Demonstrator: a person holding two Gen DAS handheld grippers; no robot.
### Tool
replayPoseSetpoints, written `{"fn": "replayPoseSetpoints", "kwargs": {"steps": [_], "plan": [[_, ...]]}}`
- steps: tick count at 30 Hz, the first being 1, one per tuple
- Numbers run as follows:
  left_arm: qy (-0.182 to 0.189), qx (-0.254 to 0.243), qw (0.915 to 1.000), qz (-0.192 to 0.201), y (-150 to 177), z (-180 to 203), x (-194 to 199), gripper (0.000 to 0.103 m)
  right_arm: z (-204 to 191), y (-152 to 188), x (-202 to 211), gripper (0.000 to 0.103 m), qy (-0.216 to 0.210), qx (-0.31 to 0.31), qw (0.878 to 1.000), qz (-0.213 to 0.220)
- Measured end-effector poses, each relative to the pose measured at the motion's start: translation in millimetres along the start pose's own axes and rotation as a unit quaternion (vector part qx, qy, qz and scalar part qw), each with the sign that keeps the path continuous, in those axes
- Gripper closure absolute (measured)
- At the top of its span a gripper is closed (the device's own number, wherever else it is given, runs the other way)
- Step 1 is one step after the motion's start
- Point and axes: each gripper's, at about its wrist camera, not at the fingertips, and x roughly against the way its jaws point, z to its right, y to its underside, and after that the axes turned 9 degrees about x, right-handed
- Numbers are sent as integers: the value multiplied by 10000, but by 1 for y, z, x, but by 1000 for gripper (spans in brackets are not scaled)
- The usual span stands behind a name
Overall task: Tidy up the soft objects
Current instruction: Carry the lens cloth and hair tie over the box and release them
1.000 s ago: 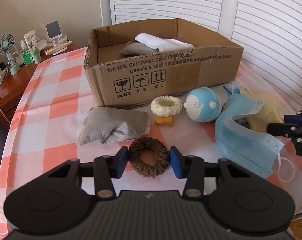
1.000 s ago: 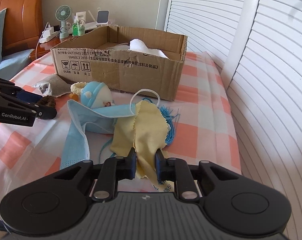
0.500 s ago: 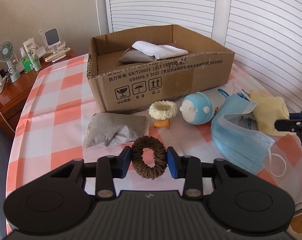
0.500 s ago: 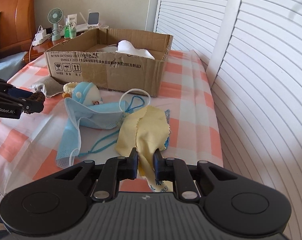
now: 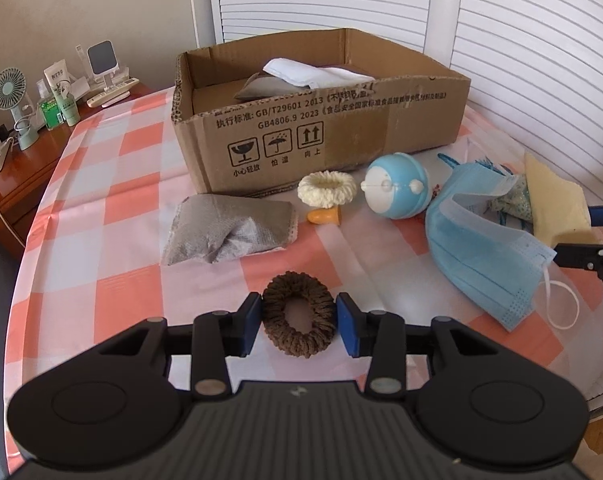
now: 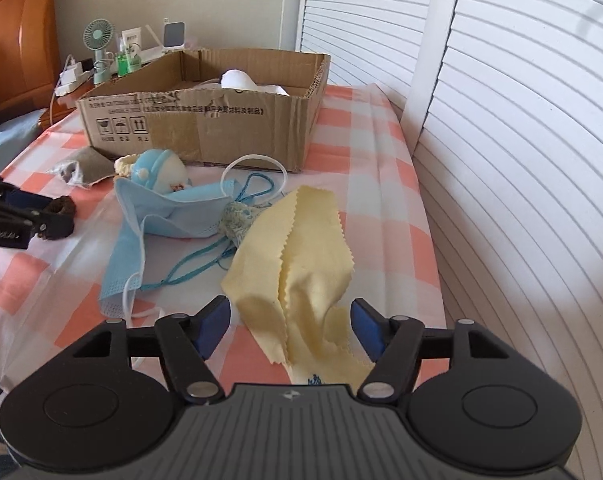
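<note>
Cardboard box (image 5: 317,128) stands open on the checked tabletop (image 5: 113,168), and it holds one white cloth (image 5: 313,74) on one grey pouch (image 5: 261,88). Outside lie two scrunchies: the cream one (image 5: 327,189) beside the box, and the brown one (image 5: 299,326) clamped between the left gripper (image 5: 299,326) fingers. The right gripper (image 6: 291,326) fingers stand apart around one yellow cloth (image 6: 297,264).

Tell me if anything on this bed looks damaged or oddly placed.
The cardboard box has a ragged front rim with peeling tape. A blue face mask lies tangled with teal cord and draped against the blue ball toy. The yellow cloth sits crumpled between the open right claw.
</note>
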Motion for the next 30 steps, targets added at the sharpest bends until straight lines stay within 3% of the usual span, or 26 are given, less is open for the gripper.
{"fn": "replayPoseSetpoints", "kwargs": {"steps": [3,7,11,24,30], "plan": [[-1,34,10000,20,1,-2,1,57,-1,-2,-3,34,-37,-52,10000,75],[-23,21,10000,12,1,-1,1,57,-3,-5,-2,76,-2,51,10000,22],[55,66,10000,-26,1,-3,2,65,-3,-5,6,88,52,93,9999,66],[226,-277,9994,-36,-7,0,24,66,15,-30,46,91,104,321,9982,492],[335,-477,9981,212,-31,0,44,66,14,-58,50,91,2,594,9954,758]]}}
